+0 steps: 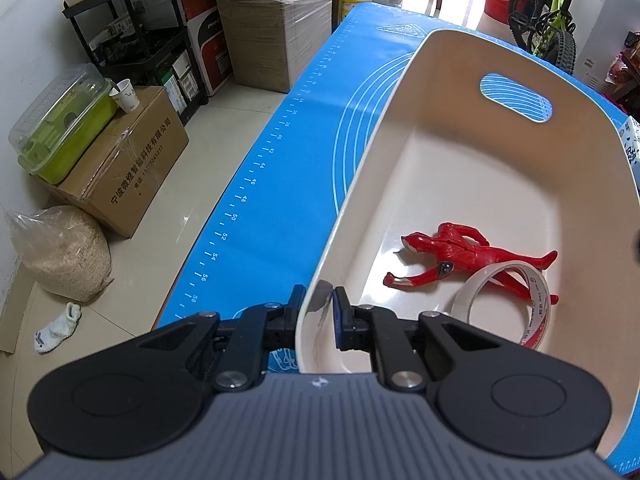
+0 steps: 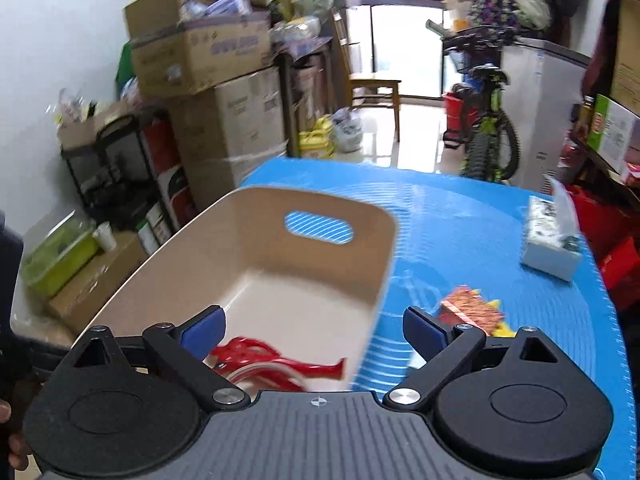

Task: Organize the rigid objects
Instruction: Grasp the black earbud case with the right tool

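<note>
Basket [image 1: 460, 160]: cream plastic, on blue mat [image 1: 280, 184] on bench
Contents: red toy figure [image 1: 460, 256], tape roll [image 1: 516, 304]
Left claw [image 1: 318, 312]: pinching basket's near rim
Right claw [image 2: 314, 330]: spread, nothing between
Beside basket: tissue pack [image 2: 550, 240], snack packet [image 2: 474, 310]

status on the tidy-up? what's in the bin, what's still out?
Done: red figure and tape roll lie in the beige bin. In hand: left gripper clamps the bin's rim; right gripper is open, empty. Left: colourful packet and tissue pack on the mat.
</note>
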The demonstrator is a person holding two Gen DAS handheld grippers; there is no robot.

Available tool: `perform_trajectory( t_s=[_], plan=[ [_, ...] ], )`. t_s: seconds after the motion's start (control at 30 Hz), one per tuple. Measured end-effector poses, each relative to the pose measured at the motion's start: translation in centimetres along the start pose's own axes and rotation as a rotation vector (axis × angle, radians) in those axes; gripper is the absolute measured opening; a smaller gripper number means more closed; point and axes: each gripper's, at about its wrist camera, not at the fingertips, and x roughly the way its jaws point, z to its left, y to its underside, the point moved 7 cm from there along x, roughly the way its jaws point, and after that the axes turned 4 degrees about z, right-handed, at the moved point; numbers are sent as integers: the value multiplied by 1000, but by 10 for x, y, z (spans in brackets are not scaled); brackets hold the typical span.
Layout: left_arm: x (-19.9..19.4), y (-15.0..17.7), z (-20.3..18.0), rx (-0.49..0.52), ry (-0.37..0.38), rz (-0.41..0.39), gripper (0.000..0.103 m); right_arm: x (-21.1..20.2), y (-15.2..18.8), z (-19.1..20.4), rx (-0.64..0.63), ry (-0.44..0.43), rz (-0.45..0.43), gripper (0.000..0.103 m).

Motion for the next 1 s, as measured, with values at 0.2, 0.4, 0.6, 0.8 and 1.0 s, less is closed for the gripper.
perform_trajectory(
  t_s=[0.2,0.4,0.6,0.8,1.0],
  plan=[
    [0,0,0,0,1,0,16,-7,10,-45,48,76,-3,96],
    [0,0,0,0,1,0,16,11,30,-89,80,174,69,94],
    [-1,1,0,-3,3,1,16,50,64,-112,146,189,237,85],
    [-1,1,0,-4,3,1,16,73,87,-115,149,193,327,83],
    [-1,1,1,-3,1,1,16,84,93,-107,152,180,357,82]
  ],
)
